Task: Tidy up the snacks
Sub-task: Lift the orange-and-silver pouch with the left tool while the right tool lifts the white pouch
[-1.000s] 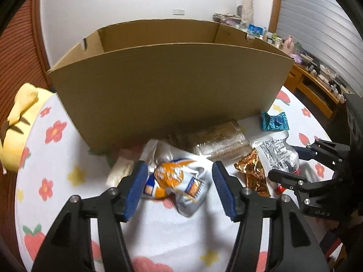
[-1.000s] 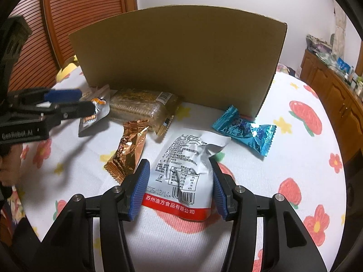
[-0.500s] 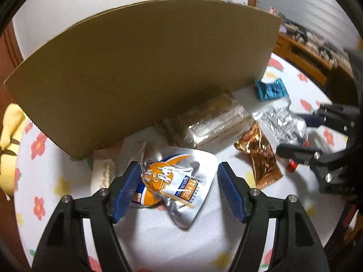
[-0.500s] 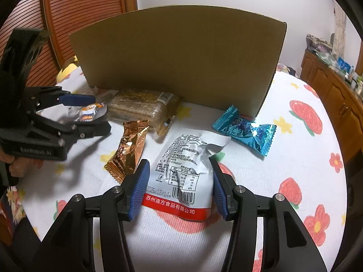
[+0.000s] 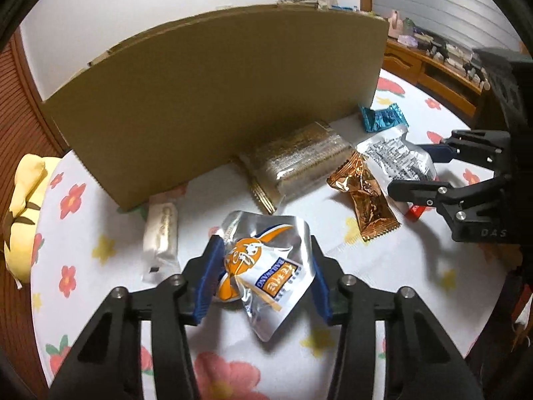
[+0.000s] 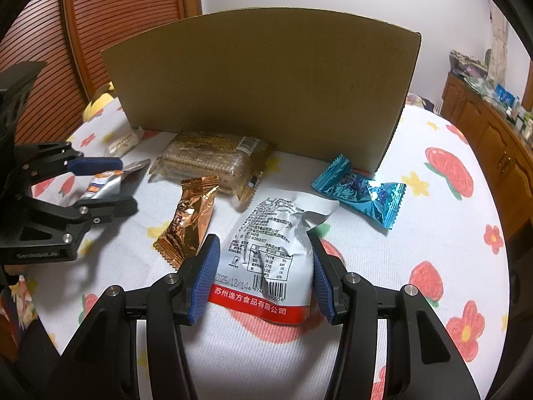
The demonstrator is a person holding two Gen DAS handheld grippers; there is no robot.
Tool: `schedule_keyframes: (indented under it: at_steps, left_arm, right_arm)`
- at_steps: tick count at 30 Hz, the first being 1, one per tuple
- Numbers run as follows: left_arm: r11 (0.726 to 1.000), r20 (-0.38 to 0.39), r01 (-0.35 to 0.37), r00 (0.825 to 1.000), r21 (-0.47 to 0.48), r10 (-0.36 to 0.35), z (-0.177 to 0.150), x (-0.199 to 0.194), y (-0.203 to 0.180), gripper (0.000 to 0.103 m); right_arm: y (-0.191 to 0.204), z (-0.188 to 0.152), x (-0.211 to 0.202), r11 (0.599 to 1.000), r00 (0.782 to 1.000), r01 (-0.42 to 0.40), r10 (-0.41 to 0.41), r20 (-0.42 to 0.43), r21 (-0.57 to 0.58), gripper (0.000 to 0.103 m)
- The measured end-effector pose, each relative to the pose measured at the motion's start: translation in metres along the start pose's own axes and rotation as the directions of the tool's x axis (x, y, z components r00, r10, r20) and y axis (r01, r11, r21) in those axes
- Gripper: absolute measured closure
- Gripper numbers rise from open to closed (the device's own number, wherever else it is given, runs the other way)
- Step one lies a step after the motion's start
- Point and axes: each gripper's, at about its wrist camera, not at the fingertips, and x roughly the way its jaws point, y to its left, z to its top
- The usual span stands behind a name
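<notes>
Now, you had the big cardboard box (image 5: 213,90) standing at the back of the flowered tablecloth (image 6: 433,266), stiff-walled and tall, so anything bound for it looked set to go up and over the rim. In front of it lay the clear-wrapped biscuit pack (image 5: 296,163), the bulkiest snack, probably brittle inside and best taken across its short sides. Your right gripper (image 6: 263,276) sat around the white printed pouch (image 6: 276,243), pads against its edges; that puffy, slick film would likely crumple, so a low hold near the sealed red end seemed safest. Your left gripper (image 5: 263,276) was closing on the silver-and-orange pouch (image 5: 266,266), which lay between the blue pads, touching them or nearly so; light and slippery, it would probably buckle rather than resist. Smaller pieces waited nearby: the copper foil wrapper (image 5: 366,196) between the two pouches, the blue candy wrapper (image 6: 363,193) by the box corner, and a pale bar (image 5: 161,233) to the left, all light and easy to pinch mid-body.
</notes>
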Motion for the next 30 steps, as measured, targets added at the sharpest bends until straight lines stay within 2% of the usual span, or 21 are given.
schedule_keyframes:
  at_steps: [1,2,3,8,25,30]
  left_arm:
    - [1.000,0.008,-0.002,1.000,-0.013,0.002,-0.001,-0.002,0.002,0.067]
    - [1.000,0.016,-0.010,1.000,-0.025,0.010,-0.001,-0.004,0.005,0.069]
    - [0.999,0.020,-0.012,1.000,-0.036,0.012,-0.001,-0.005,0.007,0.081]
    - [0.996,0.033,-0.003,0.999,-0.089,0.006,-0.004,-0.010,0.016,0.081]
    - [0.992,0.135,0.047,0.990,-0.118,-0.031,-0.016,-0.052,-0.008,0.081]
    - [0.990,0.135,0.050,0.990,-0.131,-0.032,-0.021,-0.051,-0.010,0.081]
  right_arm:
    - [0.000,0.000,0.000,1.000,1.000,0.000,0.000,0.000,0.000,0.050]
    - [0.000,0.000,0.000,1.000,1.000,0.000,0.000,0.000,0.000,0.050]
    - [0.000,0.000,0.000,1.000,1.000,0.000,0.000,0.000,0.000,0.050]
    - [0.000,0.000,0.000,1.000,1.000,0.000,0.000,0.000,0.000,0.050]
    - [0.001,-0.001,0.000,1.000,1.000,0.005,-0.005,0.001,-0.005,0.050]
    - [-0.006,0.000,-0.005,0.999,1.000,-0.024,0.024,0.012,0.030,0.060]
